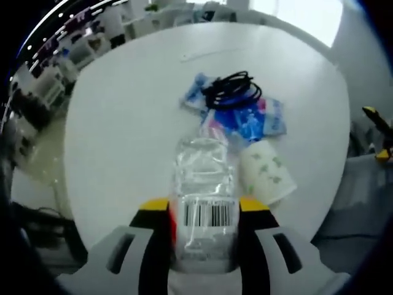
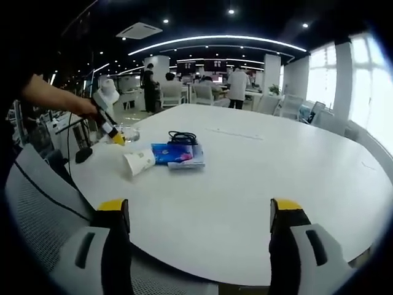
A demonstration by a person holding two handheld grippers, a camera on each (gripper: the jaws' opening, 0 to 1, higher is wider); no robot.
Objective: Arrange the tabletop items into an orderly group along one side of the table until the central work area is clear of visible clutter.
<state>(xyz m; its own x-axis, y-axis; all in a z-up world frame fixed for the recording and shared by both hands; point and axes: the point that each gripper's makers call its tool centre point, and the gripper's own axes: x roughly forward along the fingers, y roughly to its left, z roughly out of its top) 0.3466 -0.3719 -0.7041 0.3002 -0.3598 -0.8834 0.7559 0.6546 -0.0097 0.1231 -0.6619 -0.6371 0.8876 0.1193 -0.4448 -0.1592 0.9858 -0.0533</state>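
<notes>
A clear plastic water bottle (image 1: 204, 172) with a barcode label lies between the yellow-tipped jaws of my left gripper (image 1: 203, 206), which is shut on it low over the white table (image 1: 123, 123). Just beyond it a paper cup (image 1: 268, 173) lies on its side. Behind that are blue packets (image 1: 258, 120) with a coiled black cable (image 1: 230, 90) on top. My right gripper (image 2: 199, 209) stands wide open above the table's near edge, with nothing between its jaws. From there the left gripper (image 2: 113, 132), the bottle (image 2: 128, 132), the cup (image 2: 140, 163), the packets (image 2: 178, 153) and the cable (image 2: 182, 137) sit at the far left.
A thin white strip (image 1: 206, 55) lies farther out on the table. A grey mesh chair (image 2: 43, 203) stands by the table's left edge. A person's arm (image 2: 55, 98) holds the left gripper. Desks, chairs and people fill the room behind.
</notes>
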